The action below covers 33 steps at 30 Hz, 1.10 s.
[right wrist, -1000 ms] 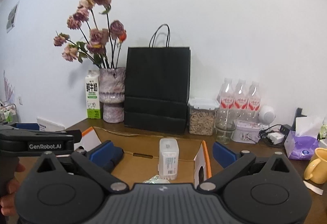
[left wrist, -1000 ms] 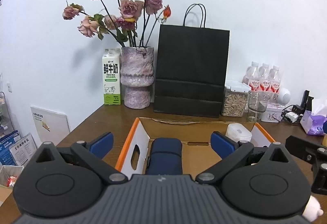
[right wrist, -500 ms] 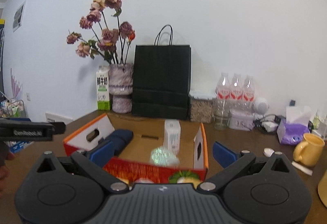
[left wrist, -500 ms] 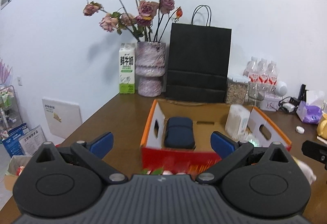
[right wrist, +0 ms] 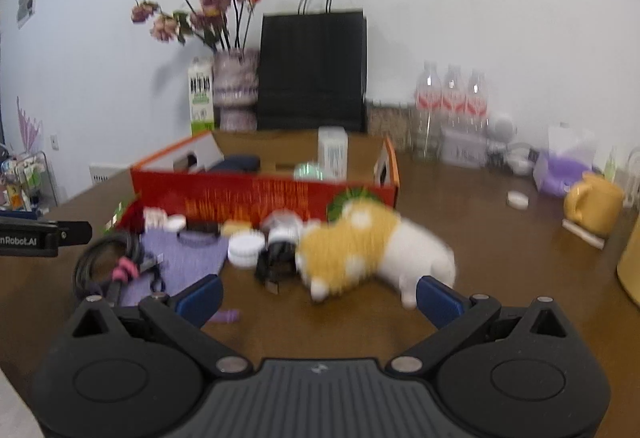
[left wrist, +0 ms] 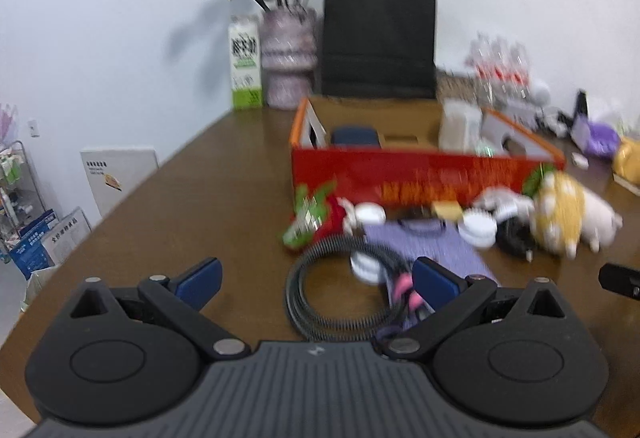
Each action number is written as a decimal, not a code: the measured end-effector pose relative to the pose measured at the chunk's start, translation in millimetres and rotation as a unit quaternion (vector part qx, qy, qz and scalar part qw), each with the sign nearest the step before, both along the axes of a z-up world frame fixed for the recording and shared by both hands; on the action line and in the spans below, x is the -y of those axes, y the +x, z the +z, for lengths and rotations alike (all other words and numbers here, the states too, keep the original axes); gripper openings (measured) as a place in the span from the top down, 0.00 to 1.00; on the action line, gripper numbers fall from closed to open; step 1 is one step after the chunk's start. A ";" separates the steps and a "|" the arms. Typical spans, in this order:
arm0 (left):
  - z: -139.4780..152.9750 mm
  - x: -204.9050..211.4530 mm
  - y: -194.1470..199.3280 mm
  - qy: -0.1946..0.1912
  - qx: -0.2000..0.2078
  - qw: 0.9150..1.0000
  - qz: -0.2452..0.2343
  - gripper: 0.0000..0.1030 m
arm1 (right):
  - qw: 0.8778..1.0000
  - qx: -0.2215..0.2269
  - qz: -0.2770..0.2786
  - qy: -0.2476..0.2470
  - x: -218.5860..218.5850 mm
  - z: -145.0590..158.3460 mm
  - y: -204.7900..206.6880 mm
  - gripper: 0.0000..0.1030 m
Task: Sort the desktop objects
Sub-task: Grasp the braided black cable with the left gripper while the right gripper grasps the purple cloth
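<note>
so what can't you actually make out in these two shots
- Red box front print: motion blur, both views.
- Small items before the box, white round lids and a black bundle: blurred, identity unclear.
- Box contents: front wall hides all but the tops of a navy case and a white carton.
- Yellow mug: cut by the left view's edge.

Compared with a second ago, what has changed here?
Both hand-held grippers pulled back from over the red box, so the clutter before it shows: coiled cable, plush toy. Left hand-held gripper and right one stayed open and empty. The box's contents look unmoved.
</note>
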State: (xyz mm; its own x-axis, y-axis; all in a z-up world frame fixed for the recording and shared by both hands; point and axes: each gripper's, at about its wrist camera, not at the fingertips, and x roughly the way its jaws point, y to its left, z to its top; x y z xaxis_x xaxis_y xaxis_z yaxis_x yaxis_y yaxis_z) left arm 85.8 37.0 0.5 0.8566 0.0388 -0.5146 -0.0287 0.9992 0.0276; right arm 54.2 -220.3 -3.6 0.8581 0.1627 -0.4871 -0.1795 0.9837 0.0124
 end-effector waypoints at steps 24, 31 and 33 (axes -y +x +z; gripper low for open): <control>-35.6 12.4 48.9 -0.010 -0.075 0.996 -0.044 0.00 | 0.998 -0.067 -0.012 -0.018 1.4 -35.8 18.2 0.00; -33.2 10.6 48.2 -0.018 -0.072 0.996 -0.050 0.06 | 0.997 -0.075 -0.006 -0.008 3.7 -37.2 20.6 0.00; -32.5 10.3 46.0 -0.022 -0.070 0.996 -0.051 0.06 | 0.997 -0.075 -0.005 -0.007 3.9 -37.2 20.9 0.00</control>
